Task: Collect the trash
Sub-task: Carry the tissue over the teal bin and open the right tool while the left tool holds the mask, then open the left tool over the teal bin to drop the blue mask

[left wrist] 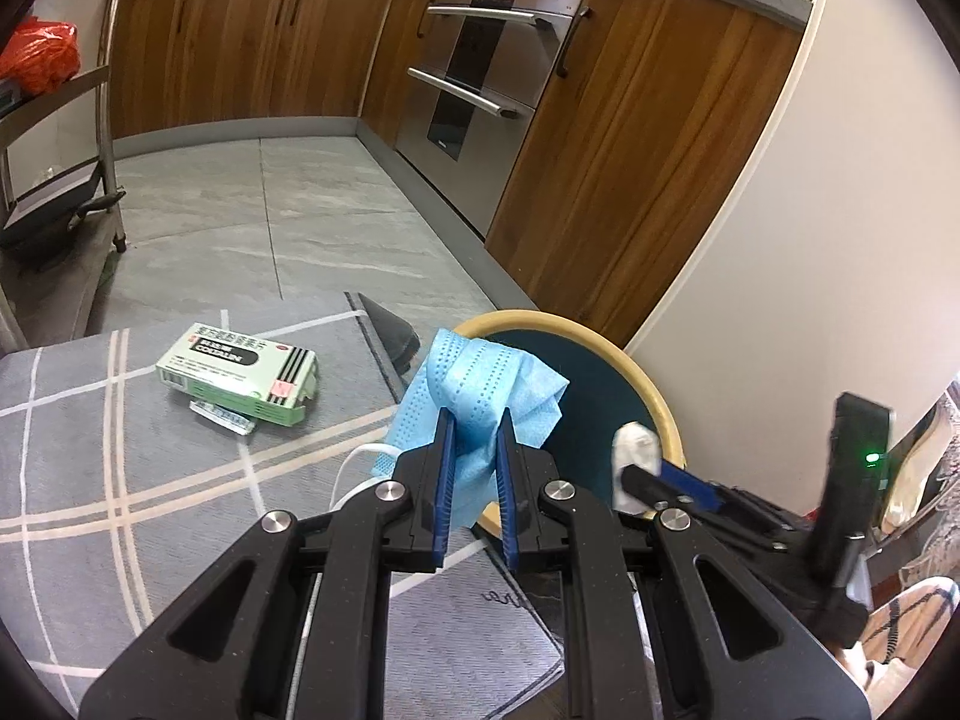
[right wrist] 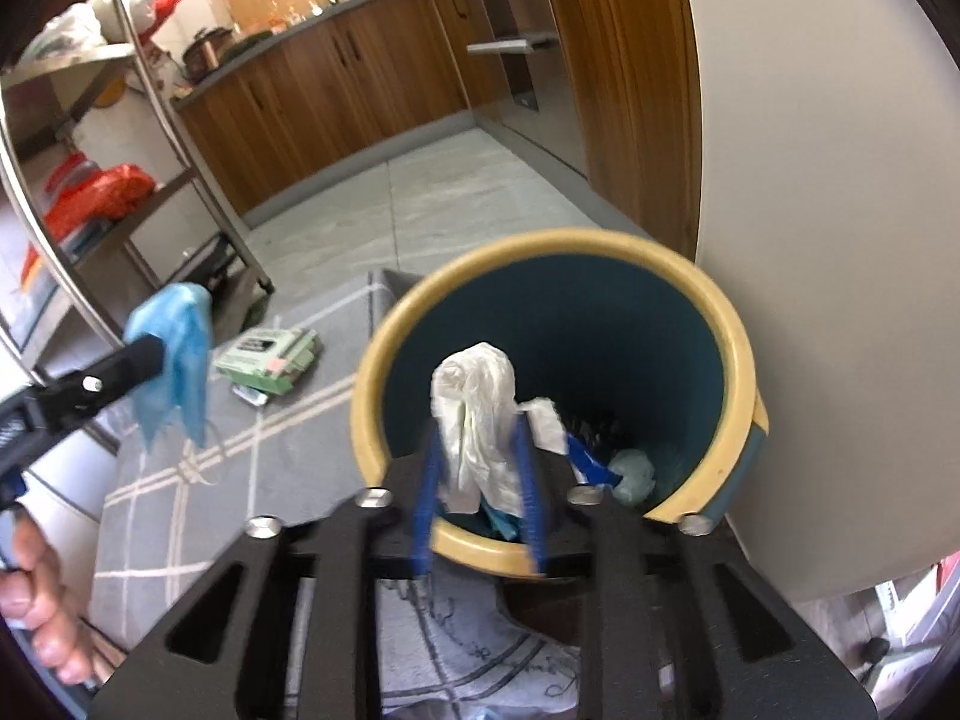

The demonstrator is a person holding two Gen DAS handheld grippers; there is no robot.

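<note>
My left gripper (left wrist: 477,414) is shut on a crumpled blue face mask (left wrist: 480,372), held in the air just left of the bin's yellow rim (left wrist: 654,396). In the right wrist view the same mask (right wrist: 174,348) hangs from that gripper (right wrist: 159,354) at the left. My right gripper (right wrist: 477,420) hovers over the mouth of the dark-blue bin (right wrist: 384,372). A white crumpled wad (right wrist: 480,402) sits loosely between its parted jaws, with a slight gap at the left pad. Other scraps lie at the bin's bottom. A green medicine box (left wrist: 240,375) lies on the rug.
A grey checked rug (left wrist: 120,510) covers the floor under the bin. A blister strip (left wrist: 222,417) pokes out from under the green box. A metal shelf rack (right wrist: 150,78) stands at the left, wooden cabinets and an oven (left wrist: 474,90) behind, a white wall (right wrist: 840,240) right of the bin.
</note>
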